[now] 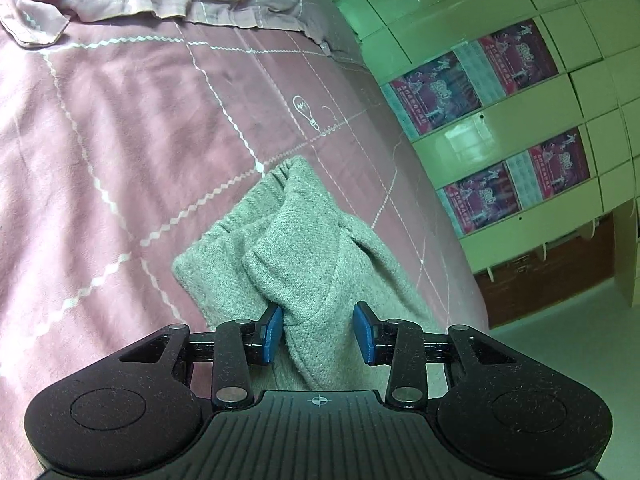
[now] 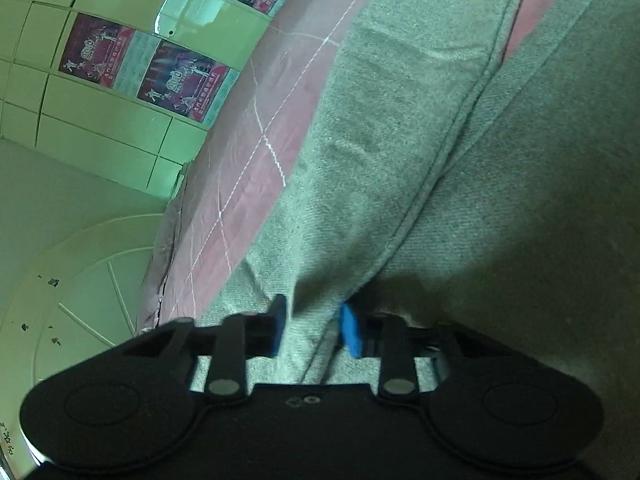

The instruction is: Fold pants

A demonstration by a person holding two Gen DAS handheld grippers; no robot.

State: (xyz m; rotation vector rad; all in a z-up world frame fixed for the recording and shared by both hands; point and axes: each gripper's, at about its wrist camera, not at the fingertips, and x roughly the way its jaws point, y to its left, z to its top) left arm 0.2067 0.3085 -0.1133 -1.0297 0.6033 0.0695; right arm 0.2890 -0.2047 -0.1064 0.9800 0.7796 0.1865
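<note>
Left wrist view: grey pants (image 1: 304, 256) lie doubled over on the pink bed (image 1: 120, 140), waistband away from the camera; left gripper (image 1: 318, 334) fingers straddle a fabric ridge, right pad apart from it.
Right wrist view: right gripper (image 2: 312, 330) fingers pinch a pants fold.
Progress: roughly half folded; another fold likely remains.

Only "200" shows on the wall posters (image 2: 176, 80); their smaller print is unreadable.

Right hand-held gripper (image 2: 313, 330): blue pads (image 2: 350, 332) pinch a fold of the grey pants (image 2: 420, 152). Pants lie spread over the pink bedspread (image 2: 248, 168), a seam running diagonally. Green tiled wall (image 2: 100, 120) with posters (image 2: 144, 66) at upper left.
</note>
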